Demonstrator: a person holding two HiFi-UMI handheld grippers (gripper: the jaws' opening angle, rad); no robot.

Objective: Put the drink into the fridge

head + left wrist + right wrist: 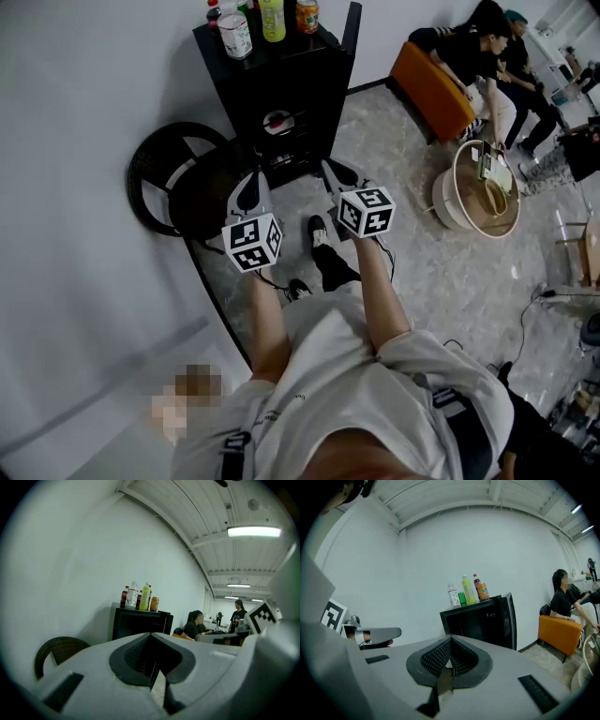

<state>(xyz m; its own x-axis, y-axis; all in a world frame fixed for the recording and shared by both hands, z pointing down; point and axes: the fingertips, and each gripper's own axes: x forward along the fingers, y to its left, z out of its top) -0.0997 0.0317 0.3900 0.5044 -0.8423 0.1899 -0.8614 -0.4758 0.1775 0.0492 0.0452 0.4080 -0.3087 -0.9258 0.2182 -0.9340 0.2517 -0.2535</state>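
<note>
Black fridge (281, 89), a low cabinet against the white wall, stands ahead of the person. Its door (512, 616) appears swung open on the right side.

**Task item.** The drinks stand in a tight cluster on the fridge top, not inside it: a white-labelled bottle (234, 33), a yellow-green bottle (273, 19), an orange can (307, 14) and a dark bottle behind. Which one is meant cannot be told.

**Tongs.** The left gripper (251, 180) and right gripper (334, 172) are held side by side, well short of the fridge. On each, the jaws are pressed together with nothing between them.

**Risks, as judged.**
- The jaws must be parted before arrival. A closed tip reaching the cluster would push a bottle instead of taking it.
- The containers stand nearly touching, so a jaw slipped beside one is likely to nudge its neighbour, and the tall bottles could topple off the top.
- The open door's edge stands close to the way down from the top to the shelf and could catch a carried bottle.
- A wicker chair (155, 178) crowds the fridge's left side and limits approach there.

**Views compared.** The head view alone shows both grippers together, the gap to the fridge and a round object on an inner shelf. The right gripper view alone shows a small green container between the white and yellow-green bottles, and the door in profile. The left gripper view shows the chair's back beside the fridge and a standing person far off.
</note>
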